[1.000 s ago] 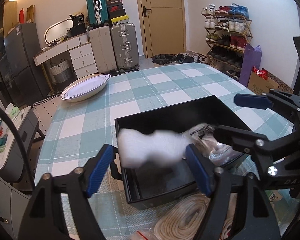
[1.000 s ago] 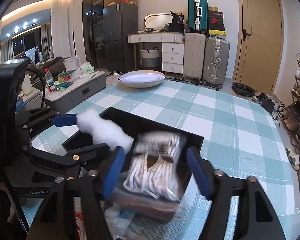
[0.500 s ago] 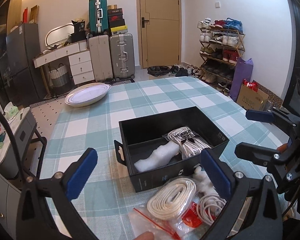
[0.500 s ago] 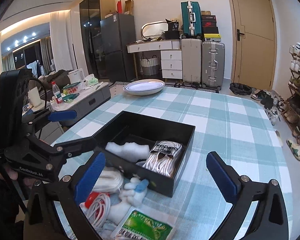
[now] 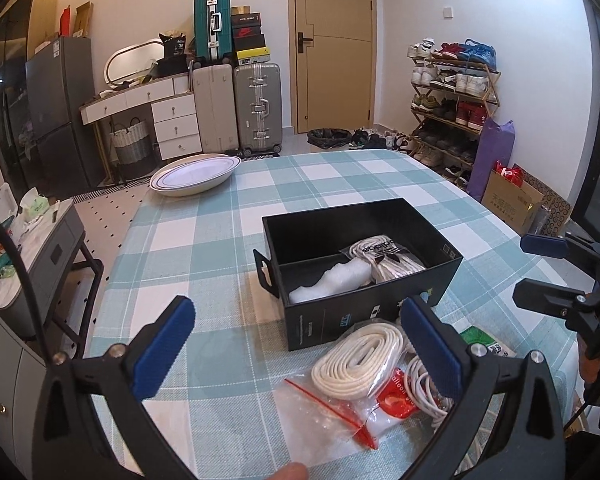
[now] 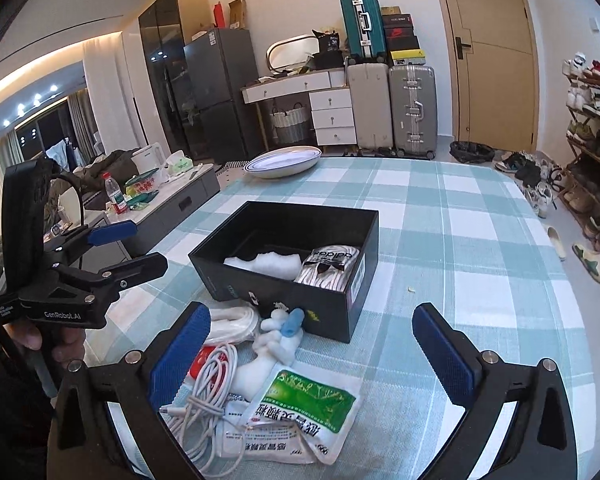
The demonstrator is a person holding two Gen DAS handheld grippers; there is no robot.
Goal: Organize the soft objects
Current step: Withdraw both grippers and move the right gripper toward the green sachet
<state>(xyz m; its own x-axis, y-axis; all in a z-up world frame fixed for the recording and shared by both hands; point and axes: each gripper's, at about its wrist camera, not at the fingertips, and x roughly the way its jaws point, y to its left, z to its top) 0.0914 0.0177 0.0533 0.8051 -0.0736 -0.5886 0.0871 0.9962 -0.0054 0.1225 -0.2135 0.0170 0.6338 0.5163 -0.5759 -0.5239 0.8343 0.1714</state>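
A black box (image 5: 444,265) (image 6: 356,280) stands on the checked tablecloth. Inside lie a white foam piece (image 5: 332,282) (image 6: 268,261) and a bagged bundle of white laces (image 5: 384,258) (image 6: 330,266). In front of the box lies a pile: a coiled white strap in a clear bag (image 5: 360,360), a white cable (image 6: 208,384), a white soft piece with a blue tip (image 6: 280,336) and a green-and-white packet (image 6: 304,408). My left gripper (image 5: 300,344) is open and empty, near the pile. My right gripper (image 6: 312,356) is open and empty above the pile.
A white oval dish (image 5: 196,174) (image 6: 284,162) sits at the table's far edge. Suitcases, a dresser and a door stand behind. A shoe rack (image 5: 452,92) is at the right. A low grey side table (image 6: 172,192) stands left of the table.
Both grippers opened, dropped the foam piece and the lace bundle into the box, and pulled back and up from it. Both are now empty over the pile.
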